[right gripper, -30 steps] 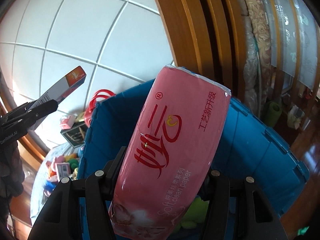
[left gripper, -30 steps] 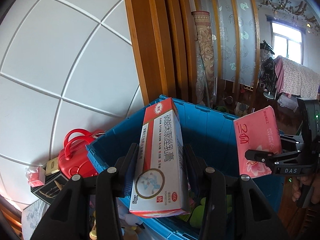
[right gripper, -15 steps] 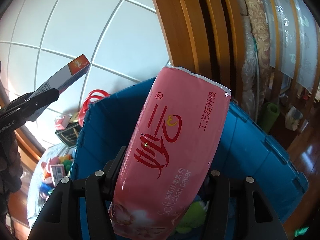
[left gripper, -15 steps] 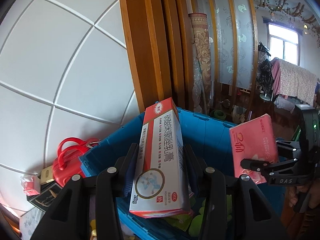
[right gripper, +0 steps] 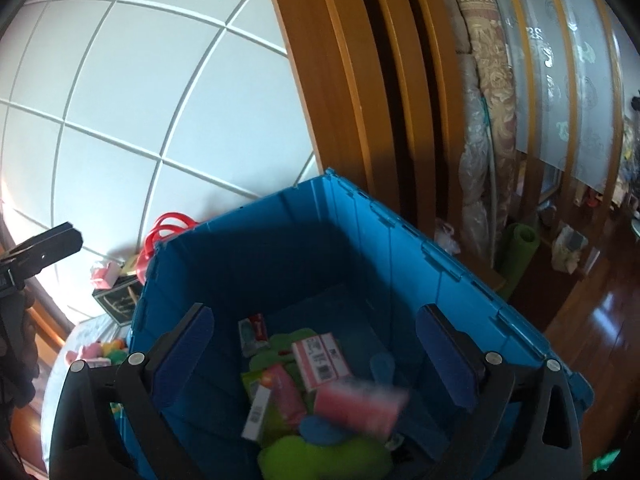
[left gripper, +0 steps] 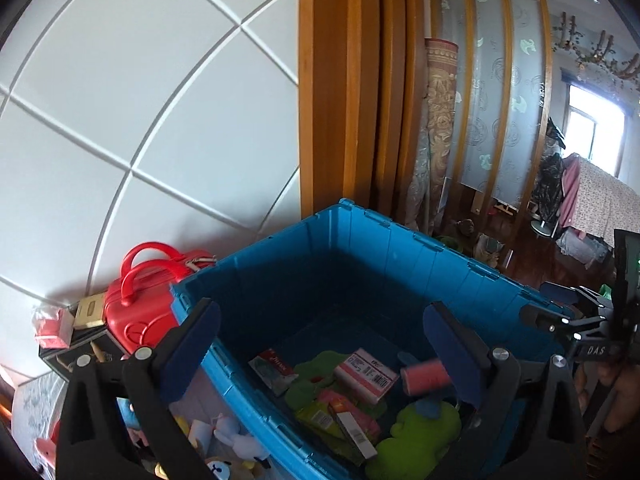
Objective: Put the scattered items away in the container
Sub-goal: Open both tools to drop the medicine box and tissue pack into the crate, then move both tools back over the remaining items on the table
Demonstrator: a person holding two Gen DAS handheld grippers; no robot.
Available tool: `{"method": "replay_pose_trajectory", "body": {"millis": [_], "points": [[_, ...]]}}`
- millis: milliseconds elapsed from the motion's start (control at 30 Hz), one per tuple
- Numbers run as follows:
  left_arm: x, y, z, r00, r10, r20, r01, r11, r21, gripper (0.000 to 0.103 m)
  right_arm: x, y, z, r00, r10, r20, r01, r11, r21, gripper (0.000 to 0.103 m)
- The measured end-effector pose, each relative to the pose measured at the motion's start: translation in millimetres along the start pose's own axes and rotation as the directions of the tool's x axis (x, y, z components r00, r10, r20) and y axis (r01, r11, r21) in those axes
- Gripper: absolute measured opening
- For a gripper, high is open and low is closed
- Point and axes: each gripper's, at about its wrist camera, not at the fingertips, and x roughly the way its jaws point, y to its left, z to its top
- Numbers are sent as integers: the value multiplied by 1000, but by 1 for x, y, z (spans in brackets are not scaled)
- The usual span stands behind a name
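A blue plastic crate (left gripper: 360, 240) (right gripper: 400, 248) stands by the wall, with boxes, packets and green plush toys inside. My left gripper (left gripper: 324, 344) is open and empty above its near rim. My right gripper (right gripper: 316, 352) is open and empty above the crate. The pink tissue pack (right gripper: 360, 404) is blurred, falling among the items; it also shows in the left wrist view (left gripper: 426, 376). The red-and-white tube box (left gripper: 354, 430) (right gripper: 256, 412) lies inside the crate on the green toys. The right gripper shows at the right of the left wrist view (left gripper: 560, 320).
A red toy suitcase (left gripper: 140, 312) and small boxes (left gripper: 52, 328) sit left of the crate against the white tiled wall. Plush toys (left gripper: 224, 444) lie outside the crate at lower left. Wooden door frames (right gripper: 360, 100) stand behind the crate.
Both grippers opened. The left let go of the tube box and the right let go of the pink tissue pack; both dropped into the crate.
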Motion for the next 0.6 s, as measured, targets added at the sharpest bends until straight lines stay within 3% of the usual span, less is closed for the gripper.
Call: {"method": "replay_pose_trajectory", "body": {"millis": [267,600], "points": [[-30,30,-43,998,62,-32,-63,997,-54,103,-5,20,0,999,44,-12,-45,999,-25,103],[-85,79,-122,986,132,-100,-147,974,-173,103,-16,84,-14,988,155,-18,-156,982,-110,103]]}}
